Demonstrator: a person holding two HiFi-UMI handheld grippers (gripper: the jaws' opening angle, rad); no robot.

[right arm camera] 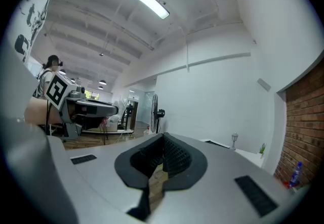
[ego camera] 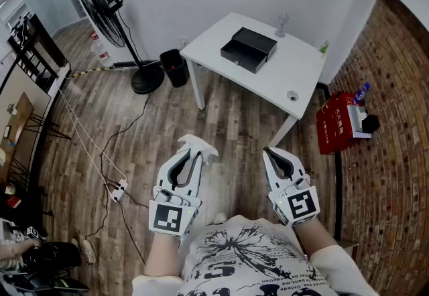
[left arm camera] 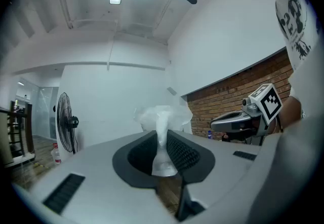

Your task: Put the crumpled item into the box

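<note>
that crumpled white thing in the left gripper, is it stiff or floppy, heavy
Probably soft: the crumpled white item pinches thin between the fingers. Likely light, since its puffed top stands unsupported. It may spring open once released.

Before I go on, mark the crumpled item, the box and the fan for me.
crumpled item [left arm camera: 163, 116], left gripper view, on its puffed white upper part.
box [ego camera: 249, 48], head view, on the middle of its black top.
fan [ego camera: 95, 8], head view, on the round grille of its head.

The crumpled item [ego camera: 198, 146] is white, the box [ego camera: 249, 49] black.
</note>
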